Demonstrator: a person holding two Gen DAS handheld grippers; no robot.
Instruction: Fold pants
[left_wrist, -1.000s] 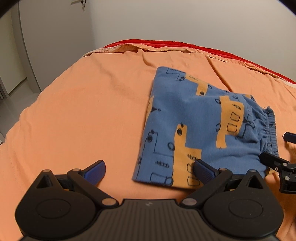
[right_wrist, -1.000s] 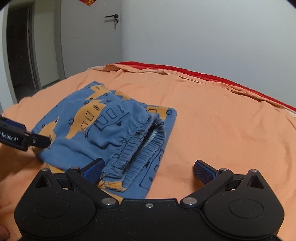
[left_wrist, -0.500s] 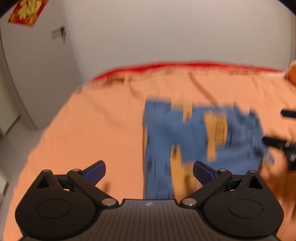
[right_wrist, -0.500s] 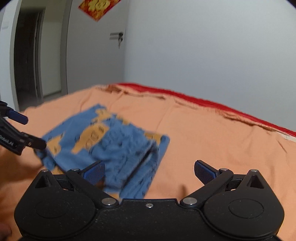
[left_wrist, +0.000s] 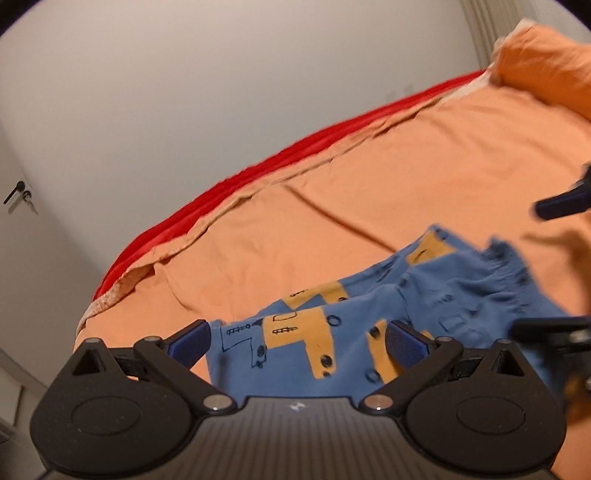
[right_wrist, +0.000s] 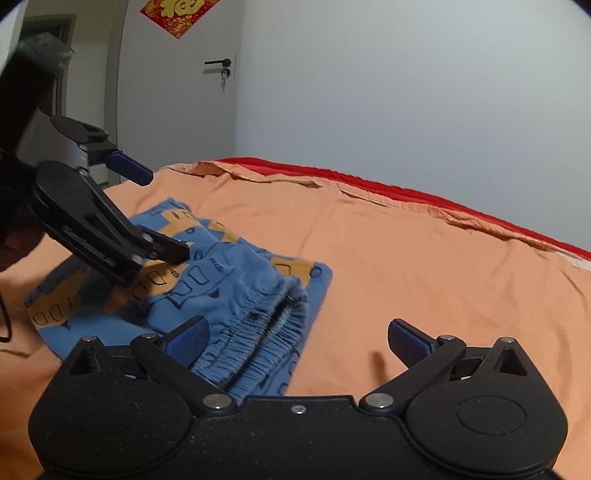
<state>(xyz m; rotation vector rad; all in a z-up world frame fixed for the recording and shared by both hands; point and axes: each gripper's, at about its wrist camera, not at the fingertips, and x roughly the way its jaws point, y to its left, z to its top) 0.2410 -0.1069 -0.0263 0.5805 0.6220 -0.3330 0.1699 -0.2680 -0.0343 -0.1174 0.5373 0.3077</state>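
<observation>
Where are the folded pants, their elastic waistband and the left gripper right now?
folded pants (left_wrist: 332, 354): left wrist view, on the blue top layer.
elastic waistband (right_wrist: 258, 339): right wrist view, on the gathered edge nearest the camera.
left gripper (right_wrist: 162, 210): right wrist view, midway between its open fingers, above the pants.

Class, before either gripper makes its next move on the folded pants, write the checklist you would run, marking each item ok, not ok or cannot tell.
1. Left gripper open and empty: ok.
2. Right gripper open and empty: ok.
3. Pants lie folded on the orange sheet: ok.
4. Elastic waistband edges aligned: not ok, the layers gape.
5. Fold underneath lies flat: cannot tell, hidden.
6. Left gripper clear of the cloth: cannot tell, one finger overlaps the pants in the right wrist view.
</observation>
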